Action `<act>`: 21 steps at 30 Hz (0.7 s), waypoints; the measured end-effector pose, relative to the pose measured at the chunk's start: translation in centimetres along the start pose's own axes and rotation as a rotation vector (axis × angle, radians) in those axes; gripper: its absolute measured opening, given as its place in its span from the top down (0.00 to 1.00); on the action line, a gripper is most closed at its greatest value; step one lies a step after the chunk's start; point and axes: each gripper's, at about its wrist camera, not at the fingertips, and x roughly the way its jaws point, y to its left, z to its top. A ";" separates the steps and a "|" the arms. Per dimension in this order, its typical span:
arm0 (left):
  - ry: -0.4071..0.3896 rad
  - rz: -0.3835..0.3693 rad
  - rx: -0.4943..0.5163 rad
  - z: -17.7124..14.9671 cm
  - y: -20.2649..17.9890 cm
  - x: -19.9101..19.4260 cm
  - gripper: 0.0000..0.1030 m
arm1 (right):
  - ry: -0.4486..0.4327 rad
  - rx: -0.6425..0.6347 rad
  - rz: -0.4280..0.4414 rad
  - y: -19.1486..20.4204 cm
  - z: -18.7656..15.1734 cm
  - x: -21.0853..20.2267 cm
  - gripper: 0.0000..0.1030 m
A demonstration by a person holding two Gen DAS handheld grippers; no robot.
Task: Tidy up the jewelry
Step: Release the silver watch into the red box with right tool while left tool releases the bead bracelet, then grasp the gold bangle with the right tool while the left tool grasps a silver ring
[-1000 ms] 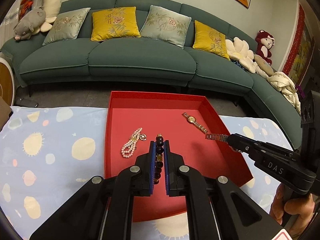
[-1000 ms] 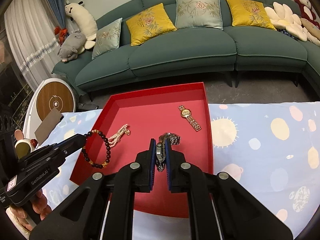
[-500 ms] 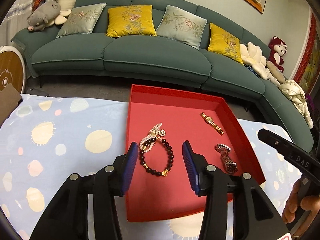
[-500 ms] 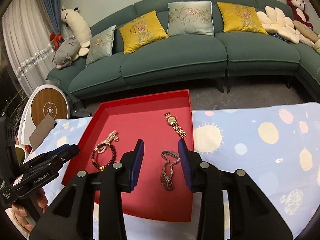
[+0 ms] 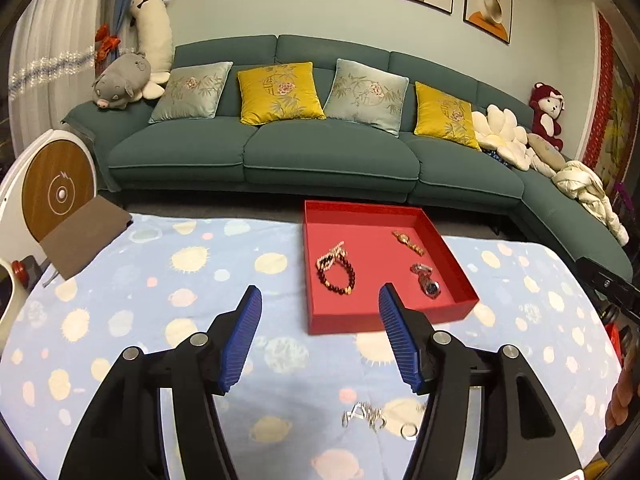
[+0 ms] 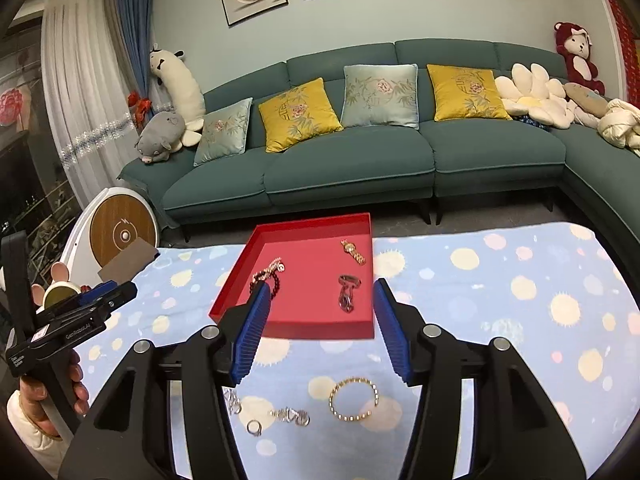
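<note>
A red tray [image 5: 316, 320] [image 6: 320, 330] sits on the blue spotted cloth. In it lie a dark bead bracelet [image 5: 338, 276] [image 6: 264, 278], a pearl bracelet [image 5: 330, 254], a gold watch [image 5: 408, 242] [image 6: 354, 252] and a silver watch [image 5: 426, 280] [image 6: 346, 294]. On the cloth near me lie a gold bead bangle [image 6: 354, 398], a silver ring [image 6: 254, 426] [image 5: 408, 432] and silver earrings [image 6: 290, 416] [image 5: 364, 416]. My left gripper [image 5: 320, 332] is open and empty, above the cloth short of the tray. My right gripper [image 6: 320, 326] is open and empty, above the tray's near edge.
A teal sofa [image 5: 320, 156] with cushions and plush toys stands behind the table. A brown pouch [image 5: 80, 240] lies at the cloth's far left corner, beside a round white and wood device [image 5: 56, 192]. The left gripper's body [image 6: 76, 316] shows at the left of the right wrist view.
Both grippers let go: the bead bracelet and the silver watch now lie in the tray. Both grippers opened wide and drew back toward me, so the loose pieces on the cloth came into view.
</note>
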 end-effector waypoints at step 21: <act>0.261 -0.028 0.023 -10.3 -2.3 5.9 0.43 | 0.254 -0.008 -0.106 -3.5 -10.0 4.8 0.50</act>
